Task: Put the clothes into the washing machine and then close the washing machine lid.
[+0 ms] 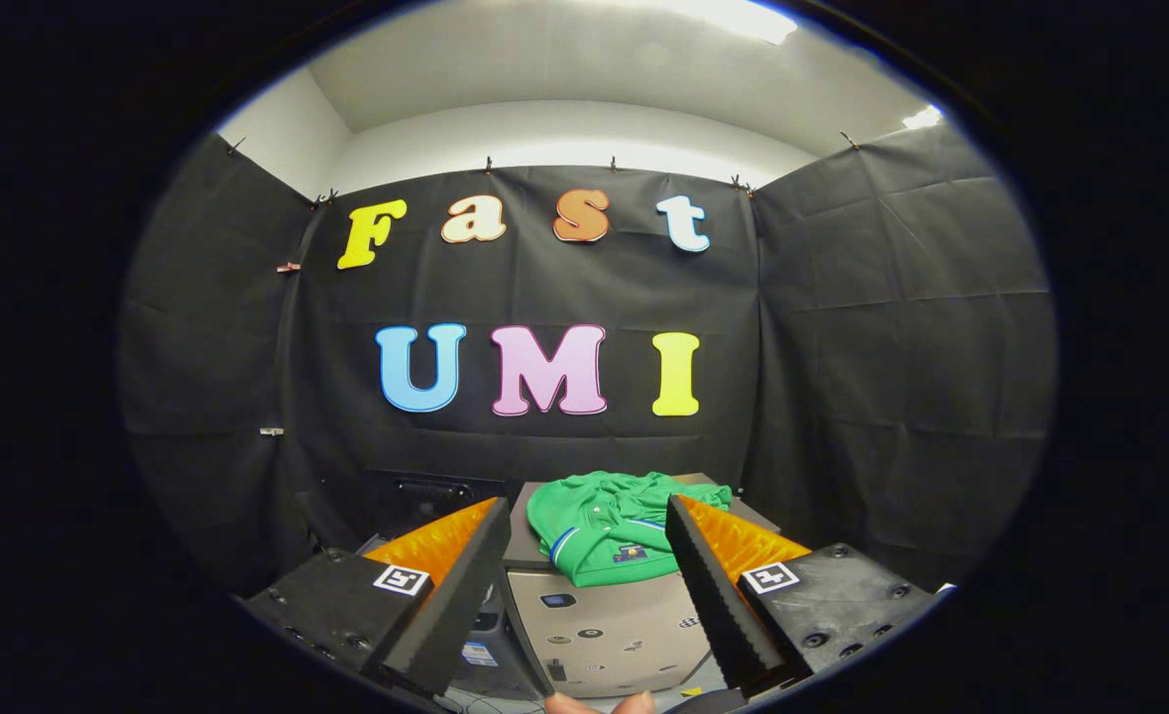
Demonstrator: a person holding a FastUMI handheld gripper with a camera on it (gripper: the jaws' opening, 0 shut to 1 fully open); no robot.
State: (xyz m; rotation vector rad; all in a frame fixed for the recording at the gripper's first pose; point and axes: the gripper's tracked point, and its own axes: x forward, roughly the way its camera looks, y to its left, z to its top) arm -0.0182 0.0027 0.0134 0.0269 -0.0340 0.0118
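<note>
Black cloth walls [901, 327] close the booth on 3 sides under a white ceiling [564, 89]. A beige cabinet-like unit [609, 620] stands ahead, its dark top [526, 540] carrying a crumpled green shirt [609, 531] that overhangs the front edge. The gripper [584, 540] is wide open, empty, its 2 fingers flanking the shirt without touching it.

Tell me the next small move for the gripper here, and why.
Probably ease forward and down toward the green shirt. The gripper is open, its fingers spread wide and holding nothing, while the shirt lies crumpled on the beige box just ahead, between the fingers' line.
</note>
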